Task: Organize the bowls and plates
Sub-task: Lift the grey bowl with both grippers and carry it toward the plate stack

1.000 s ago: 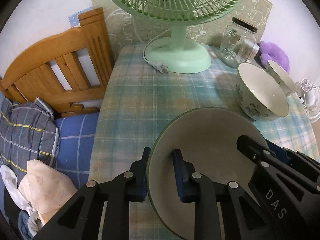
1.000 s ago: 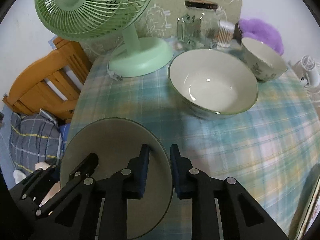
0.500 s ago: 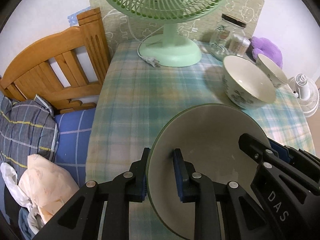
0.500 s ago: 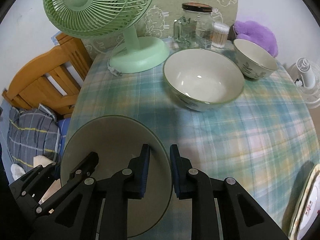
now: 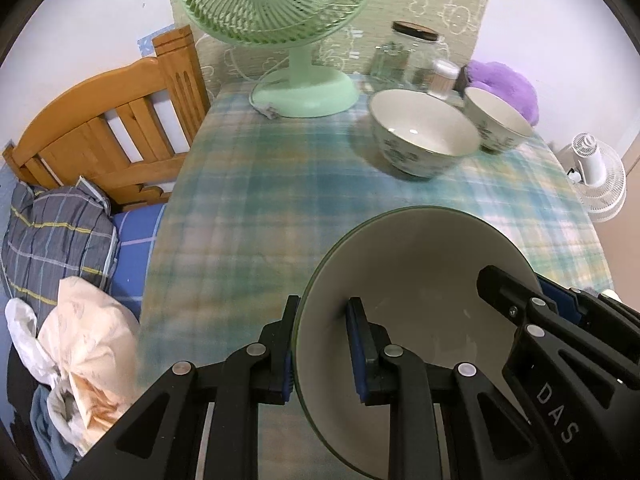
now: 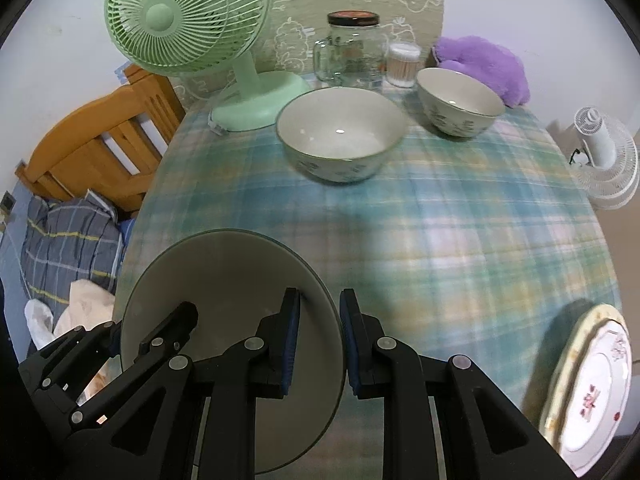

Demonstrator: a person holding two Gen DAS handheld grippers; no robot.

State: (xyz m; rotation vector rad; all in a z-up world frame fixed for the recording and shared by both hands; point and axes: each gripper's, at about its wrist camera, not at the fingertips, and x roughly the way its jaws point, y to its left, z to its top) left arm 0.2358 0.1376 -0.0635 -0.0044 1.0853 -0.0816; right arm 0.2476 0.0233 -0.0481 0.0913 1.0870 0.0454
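A large cream bowl with a green rim [image 5: 424, 304] [image 6: 224, 292] hangs above the near part of the plaid table, carried by both grippers. My left gripper [image 5: 320, 344] is shut on its left rim, my right gripper [image 6: 318, 340] on its right rim. Farther back on the table [image 6: 460, 216] stand a medium floral bowl [image 5: 424, 136] [image 6: 340, 136] and a smaller floral bowl [image 5: 496, 120] [image 6: 458, 100] to its right. A flowered plate [image 6: 592, 388] lies at the table's near right edge.
A green desk fan [image 5: 280, 12] [image 6: 188, 20] stands at the back left, with a glass jar [image 6: 352, 48], a cotton-swab tub [image 6: 404, 64] and a purple plush [image 6: 480, 64] along the back. A wooden bed frame [image 5: 104, 120] and bedding [image 5: 56, 232] lie left; a white fan [image 6: 604, 156] stands right.
Both grippers have drawn back toward the near edge and risen a little with the big bowl. The two floral bowls and the fan now look farther away; the plate has come into the right view.
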